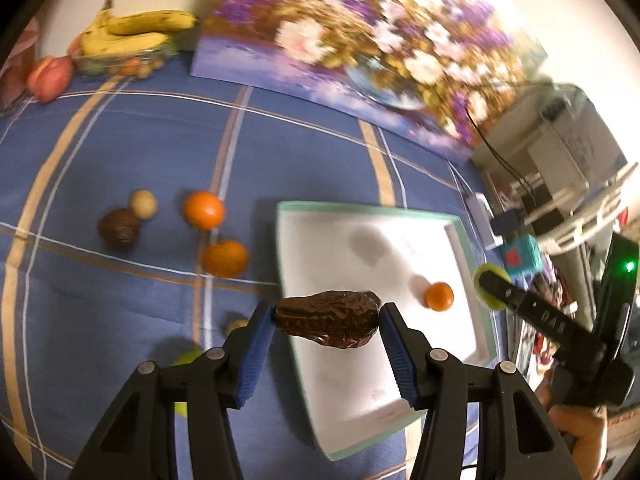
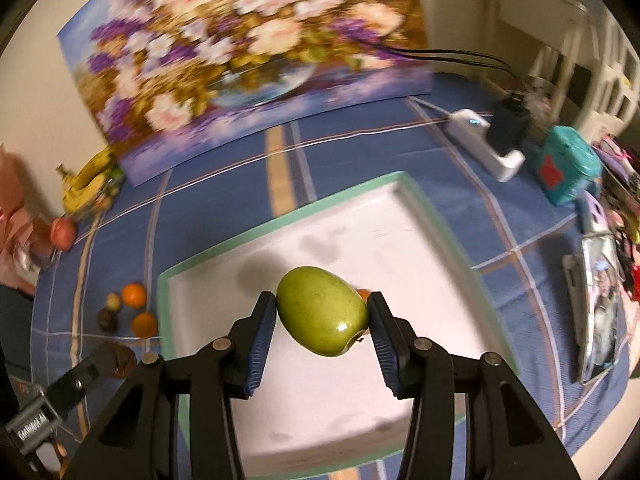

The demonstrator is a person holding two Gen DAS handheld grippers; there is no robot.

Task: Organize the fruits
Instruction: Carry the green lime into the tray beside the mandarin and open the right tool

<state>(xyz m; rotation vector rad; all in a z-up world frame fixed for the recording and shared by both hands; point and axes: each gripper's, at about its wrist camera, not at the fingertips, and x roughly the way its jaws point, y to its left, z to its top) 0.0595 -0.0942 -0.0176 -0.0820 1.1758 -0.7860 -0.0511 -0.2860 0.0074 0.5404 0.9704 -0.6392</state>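
Observation:
My left gripper point(image 1: 326, 320) is shut on a dark brown wrinkled fruit point(image 1: 328, 322), held above the near left edge of a white tray with a green rim point(image 1: 456, 224). One small orange point(image 1: 439, 296) lies in that tray. My right gripper point(image 2: 322, 314) is shut on a green pear-like fruit point(image 2: 322, 312) over the same white tray point(image 2: 280, 220); it also shows in the left wrist view as the green fruit point(image 1: 491, 286) at the tray's right edge. Loose on the blue checked cloth lie two oranges point(image 1: 204, 210), a dark round fruit point(image 1: 119, 227) and a pale small fruit point(image 1: 143, 203).
Bananas point(image 1: 136, 30) sit on a dish at the back left beside a red apple point(image 1: 50, 78). A flower painting point(image 1: 360, 40) leans on the wall. A teal box point(image 2: 566, 170), a white charger point(image 2: 488, 144) and clutter line the right side. A greenish fruit point(image 1: 186, 358) lies below my left fingers.

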